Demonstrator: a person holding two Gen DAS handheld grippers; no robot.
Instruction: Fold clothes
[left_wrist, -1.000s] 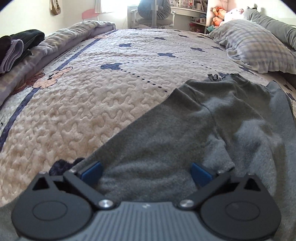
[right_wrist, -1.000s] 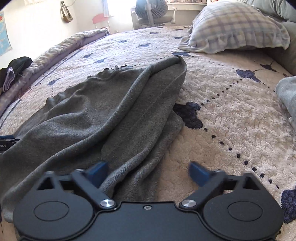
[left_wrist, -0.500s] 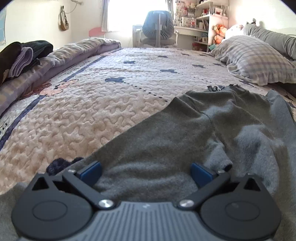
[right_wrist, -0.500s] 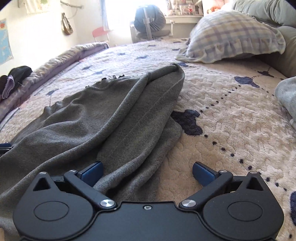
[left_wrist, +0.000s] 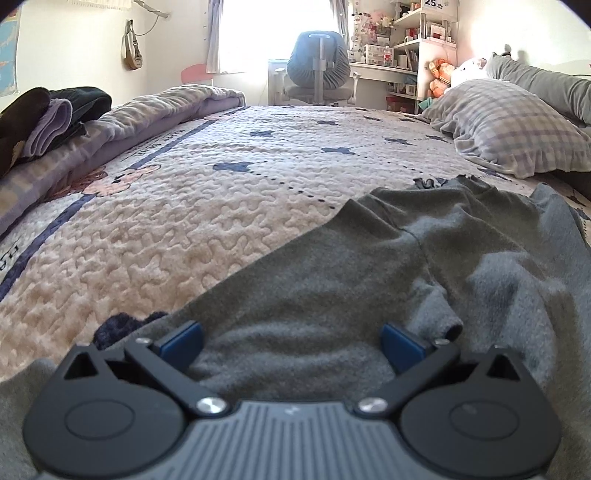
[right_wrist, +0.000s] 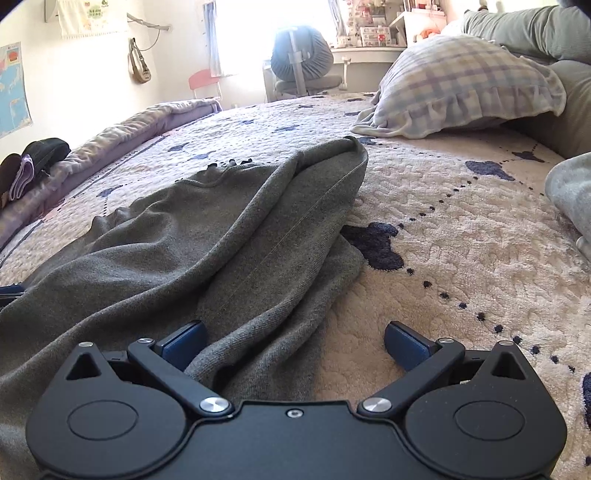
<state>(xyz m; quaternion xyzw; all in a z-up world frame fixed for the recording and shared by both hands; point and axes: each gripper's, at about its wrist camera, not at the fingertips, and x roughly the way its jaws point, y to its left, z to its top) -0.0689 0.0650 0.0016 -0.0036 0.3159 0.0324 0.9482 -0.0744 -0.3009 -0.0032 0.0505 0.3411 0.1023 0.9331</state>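
Left claw (left_wrist: 290, 341) wide open over grey garment (left_wrist: 369, 280), right claw (right_wrist: 295, 341) likewise

- Left gripper (left_wrist: 291, 343) sits low over the grey garment (left_wrist: 369, 280), blue pads (left_wrist: 181, 338) spread wide, grey cloth between them.
- The garment lies rumpled on the cream quilted bedspread (left_wrist: 192, 221).
- Plaid pillow (left_wrist: 517, 125) far right; dark folded clothes (left_wrist: 48, 114) far left.
- Desk chair (left_wrist: 319, 66) by the window.

quilted bed (left_wrist: 229, 206), grey garment (right_wrist: 207, 236), plaid pillow (left_wrist: 517, 129)
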